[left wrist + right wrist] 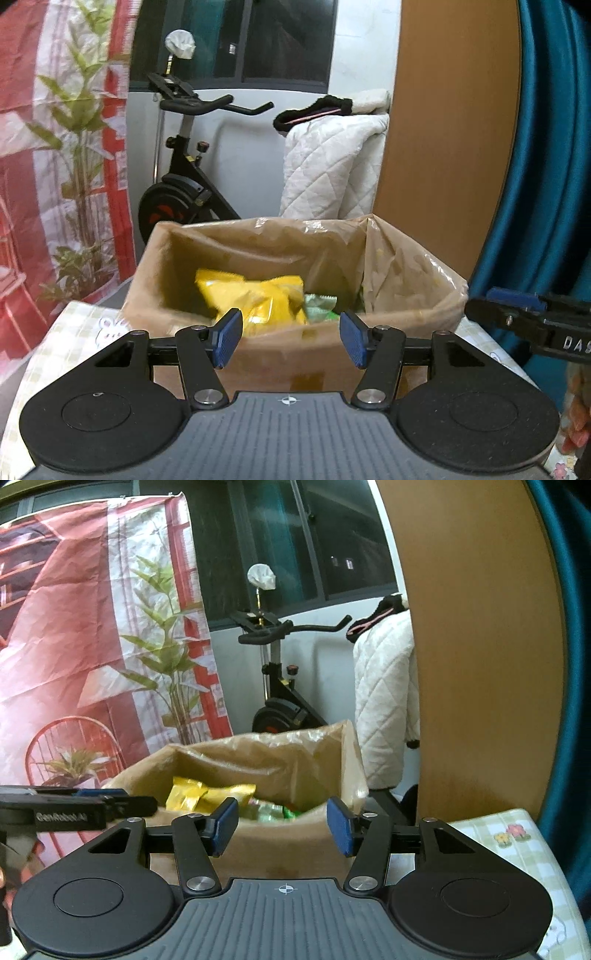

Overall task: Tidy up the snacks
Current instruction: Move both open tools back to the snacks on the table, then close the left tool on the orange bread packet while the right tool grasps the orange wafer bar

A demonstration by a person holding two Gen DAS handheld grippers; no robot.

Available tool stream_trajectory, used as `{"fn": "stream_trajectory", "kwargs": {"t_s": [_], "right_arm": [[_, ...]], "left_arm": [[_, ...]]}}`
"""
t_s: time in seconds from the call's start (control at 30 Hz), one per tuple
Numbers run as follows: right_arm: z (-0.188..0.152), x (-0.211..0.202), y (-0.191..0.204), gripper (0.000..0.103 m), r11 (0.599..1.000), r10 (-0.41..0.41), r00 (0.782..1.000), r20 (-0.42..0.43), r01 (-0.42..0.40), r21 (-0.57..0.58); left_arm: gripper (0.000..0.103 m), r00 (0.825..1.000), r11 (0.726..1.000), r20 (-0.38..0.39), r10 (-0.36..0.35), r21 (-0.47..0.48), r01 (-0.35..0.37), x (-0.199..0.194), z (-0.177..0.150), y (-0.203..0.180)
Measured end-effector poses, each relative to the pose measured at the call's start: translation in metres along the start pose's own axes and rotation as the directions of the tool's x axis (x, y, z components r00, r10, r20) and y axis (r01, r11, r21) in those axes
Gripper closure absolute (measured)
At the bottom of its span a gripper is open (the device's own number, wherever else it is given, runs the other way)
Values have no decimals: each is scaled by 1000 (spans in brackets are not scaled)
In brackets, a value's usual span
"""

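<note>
Fingers [227, 338] apart above checkered tablecloth [79, 332].

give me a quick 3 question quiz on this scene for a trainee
1. True or false: the left gripper is shut on a snack.
2. Which colour is the biggest packet in the box? A red, B yellow, C blue
3. Fill in: beside the yellow packet lies a ____ packet.

Key:
1. False. Its jaws stand apart with nothing between them, as do those of the right gripper.
2. B
3. green
</note>
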State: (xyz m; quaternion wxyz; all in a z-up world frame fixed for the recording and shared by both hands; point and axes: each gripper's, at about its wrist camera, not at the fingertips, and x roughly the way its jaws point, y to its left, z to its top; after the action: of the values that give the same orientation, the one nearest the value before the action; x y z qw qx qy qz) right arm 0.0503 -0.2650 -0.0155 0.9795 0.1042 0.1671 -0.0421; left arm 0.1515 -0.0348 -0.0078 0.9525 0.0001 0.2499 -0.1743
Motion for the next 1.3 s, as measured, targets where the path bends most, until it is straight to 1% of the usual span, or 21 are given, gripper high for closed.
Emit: {"fn": "stream_trajectory", "kwargs": {"t_s": [0.13, 0.27, 0.33, 0.4, 0.5, 0.67, 0.73, 0.8, 0.87, 0.97, 1.1, 1.17, 1.3], "right_arm": [[-22, -15, 4, 53, 1000, 11, 999, -38, -11, 6], [-52, -25, 7, 53, 1000, 4, 996, -93, -1, 29], [-71, -27, 5, 53, 998, -2, 991, -135, 10, 58], [-87, -28, 2, 53, 997, -9, 985, -172, 23, 74], [-113, -31, 0, 53, 995, -24, 971, -236, 45, 86], [-143, -41, -1, 53, 993, -43, 950, -309, 75, 94], [-153, -48, -4, 52, 990, -57, 943, -327, 96, 105], [-160, -52, -8, 52, 986, -69, 937, -343, 117, 120], [-166, -55, -13, 52, 981, -88, 931, -353, 142, 131], [-172, -57, -19, 52, 974, -105, 924, -367, 169, 148], [-172, -55, -20, 50, 975, -108, 921, -375, 172, 141], [-172, -53, -22, 50, 974, -105, 921, -375, 171, 146], [-171, -52, -24, 50, 973, -102, 920, -379, 172, 155]], "left_arm": [[41, 999, 999, -37, 4, -43, -5, -16, -25, 7], [41, 993, 994, -114, -4, -105, -8, -21, -60, 15], [41, 988, 992, -155, -16, -129, -4, -19, -77, 16], [41, 981, 992, -193, -26, -129, 1, -17, -96, 11], [41, 971, 989, -230, -57, -144, 24, -14, -118, 4], [41, 953, 983, -279, -122, -168, 77, -10, -143, -11], [41, 942, 980, -301, -151, -169, 103, -8, -152, -19], [34, 931, 976, -317, -181, -172, 131, -6, -158, -27], [25, 925, 974, -324, -199, -167, 152, -7, -164, -36], [22, 919, 975, -336, -208, -151, 166, -9, -170, -48], [18, 907, 974, -363, -216, -147, 173, 1, -176, -57], [17, 905, 977, -373, -205, -127, 169, 3, -180, -63], [15, 909, 987, -384, -162, -60, 150, 9, -185, -73]]}}
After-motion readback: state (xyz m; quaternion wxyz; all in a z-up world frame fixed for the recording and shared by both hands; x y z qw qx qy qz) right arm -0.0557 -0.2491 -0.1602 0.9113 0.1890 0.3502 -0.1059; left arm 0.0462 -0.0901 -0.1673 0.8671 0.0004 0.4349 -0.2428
